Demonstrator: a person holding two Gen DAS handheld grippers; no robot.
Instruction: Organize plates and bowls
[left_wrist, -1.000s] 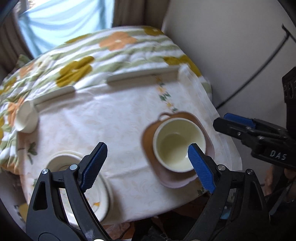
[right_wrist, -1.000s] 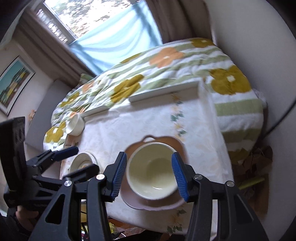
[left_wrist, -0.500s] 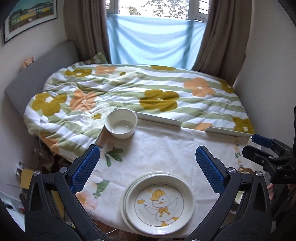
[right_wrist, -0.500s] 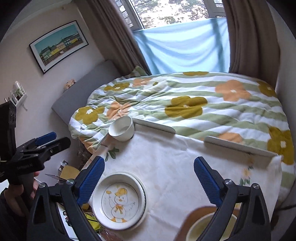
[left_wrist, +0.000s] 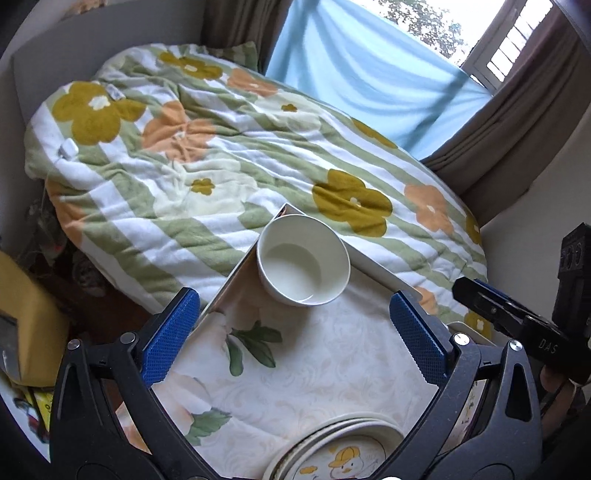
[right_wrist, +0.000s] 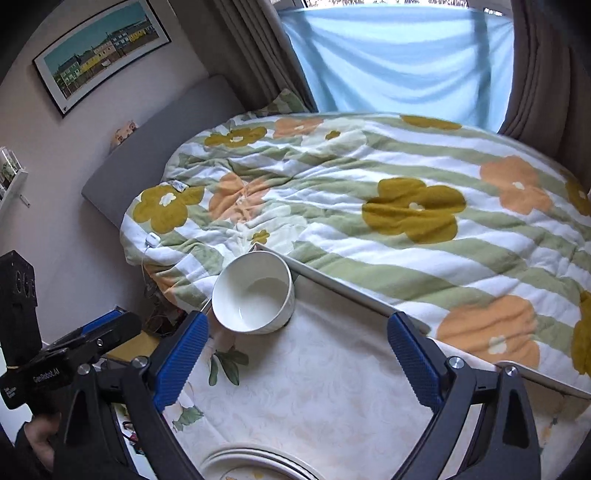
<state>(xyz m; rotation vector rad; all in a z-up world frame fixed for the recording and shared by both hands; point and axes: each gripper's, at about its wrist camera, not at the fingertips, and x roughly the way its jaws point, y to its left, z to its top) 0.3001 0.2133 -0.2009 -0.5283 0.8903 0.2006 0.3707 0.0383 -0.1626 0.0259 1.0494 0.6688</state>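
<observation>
A white bowl stands upright and empty at the far left corner of the cloth-covered table; it also shows in the right wrist view. A stack of white plates with a duck picture lies at the near edge, its rim showing in the right wrist view. My left gripper is open and empty, a little short of the bowl. My right gripper is open and empty, with the bowl just beyond its left finger. Each gripper shows in the other's view.
A bed with a flowered green-striped quilt lies right behind the table. A wall with a framed picture is to the left, curtains and a blue-covered window at the back. Yellow clutter sits on the floor left of the table.
Both grippers have swung left from the cream bowl on the brown plate, past the duck plates, toward the white bowl at the far left corner. Both stay open and empty.
</observation>
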